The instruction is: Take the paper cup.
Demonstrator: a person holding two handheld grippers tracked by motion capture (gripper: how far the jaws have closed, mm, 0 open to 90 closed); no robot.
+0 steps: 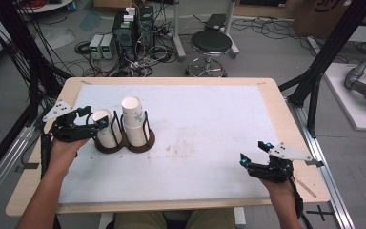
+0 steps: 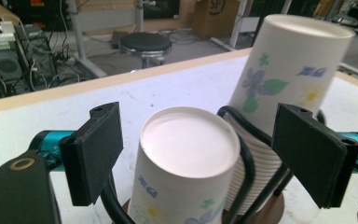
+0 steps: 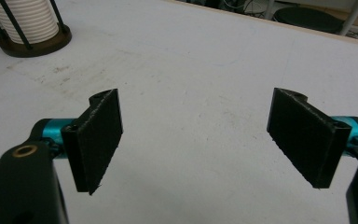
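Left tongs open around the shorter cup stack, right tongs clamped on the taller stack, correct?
Not quite. The right tongs stand open over bare table, holding nothing, per the right gripper view. The left tongs are open around the shorter cup stack.

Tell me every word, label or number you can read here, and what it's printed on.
Blue lettering on the near paper cup: too blurred to read.
Blue lettering on the taller cup stack: too blurred to read.
Dark lettering on the cardboard box behind the table: cut off and unclear.
Nothing else legible.
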